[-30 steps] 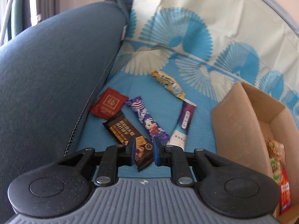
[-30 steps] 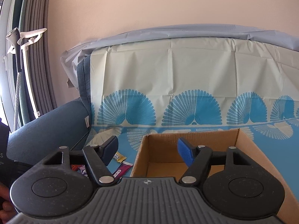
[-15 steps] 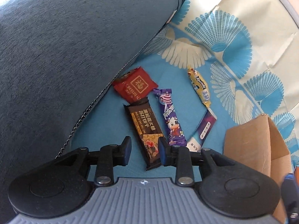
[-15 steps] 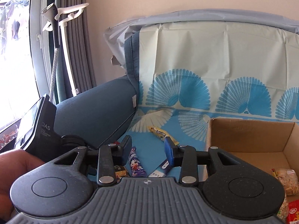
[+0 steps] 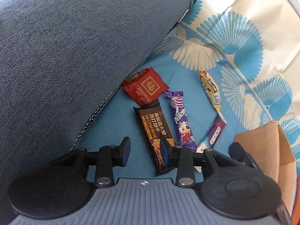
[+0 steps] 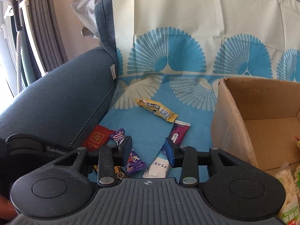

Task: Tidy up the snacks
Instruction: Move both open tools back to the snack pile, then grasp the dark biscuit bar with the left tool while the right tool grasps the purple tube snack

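Your left gripper [image 5: 144,151] points steeply down at the seat with its jaws opening and nothing pinched: the brown biscuit bar [image 5: 153,133] lies just ahead, its near end under the right-hand finger, the gap itself over bare cloth. Your right gripper [image 6: 149,151] hangs part-spread and empty above the white and purple sachet [image 6: 168,150], which runs forward from between its fingertips. Beyond the left gripper lie the red packet [image 5: 148,87] against the blue armrest [image 5: 75,56], the purple candy stick [image 5: 181,120] just right of the brown bar, and the yellow wrapper [image 5: 211,90] farthest forward. To the right of both tools stands the cardboard box [image 6: 232,116], already holding a few packets [image 6: 286,191] at its near end. By this evidence the sorting is partly done: five snacks remain loose on the patterned cover [image 6: 187,28], none yet gripped. The box contents are cut off by the frame edge, so you cannot count them; the near ends of the brown bar and the purple stick are hidden behind the tool bodies, and the print on every wrapper is too small to read reliably.
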`<state>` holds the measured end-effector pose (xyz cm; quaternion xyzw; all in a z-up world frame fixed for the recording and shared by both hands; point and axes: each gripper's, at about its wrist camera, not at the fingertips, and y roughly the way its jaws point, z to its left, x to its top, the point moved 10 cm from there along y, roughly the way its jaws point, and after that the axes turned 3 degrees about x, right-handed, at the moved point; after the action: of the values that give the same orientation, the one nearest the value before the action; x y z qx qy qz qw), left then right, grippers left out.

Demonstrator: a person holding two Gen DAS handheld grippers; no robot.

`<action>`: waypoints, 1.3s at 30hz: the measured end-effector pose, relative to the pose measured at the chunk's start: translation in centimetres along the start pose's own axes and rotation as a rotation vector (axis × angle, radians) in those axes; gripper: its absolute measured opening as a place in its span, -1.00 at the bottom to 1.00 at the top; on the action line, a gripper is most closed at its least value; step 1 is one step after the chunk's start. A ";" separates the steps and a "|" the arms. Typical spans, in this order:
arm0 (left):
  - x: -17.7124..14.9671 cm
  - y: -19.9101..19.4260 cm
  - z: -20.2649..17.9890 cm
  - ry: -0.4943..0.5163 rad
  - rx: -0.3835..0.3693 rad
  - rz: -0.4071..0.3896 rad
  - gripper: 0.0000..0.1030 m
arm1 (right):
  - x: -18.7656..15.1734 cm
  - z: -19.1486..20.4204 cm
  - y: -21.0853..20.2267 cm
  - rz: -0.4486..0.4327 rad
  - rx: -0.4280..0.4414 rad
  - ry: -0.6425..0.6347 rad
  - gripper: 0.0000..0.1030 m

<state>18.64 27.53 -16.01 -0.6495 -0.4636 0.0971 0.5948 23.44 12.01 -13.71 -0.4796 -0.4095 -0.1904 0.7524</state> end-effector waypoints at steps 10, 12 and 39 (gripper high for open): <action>0.1 0.8 0.5 -0.010 0.020 0.019 -0.07 | -1.1 -0.6 6.2 0.063 -0.124 0.048 -0.02; 0.1 1.1 0.3 -0.006 0.029 0.022 0.02 | -1.2 -1.0 7.2 0.075 -0.147 0.061 0.07; 0.5 5.1 -2.5 0.051 0.082 0.046 0.50 | -2.6 -3.0 7.9 0.125 -0.167 0.002 -0.65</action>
<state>23.04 26.87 -19.53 -0.6374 -0.4289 0.1132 0.6300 28.55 12.75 -20.90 -0.5649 -0.3609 -0.1771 0.7206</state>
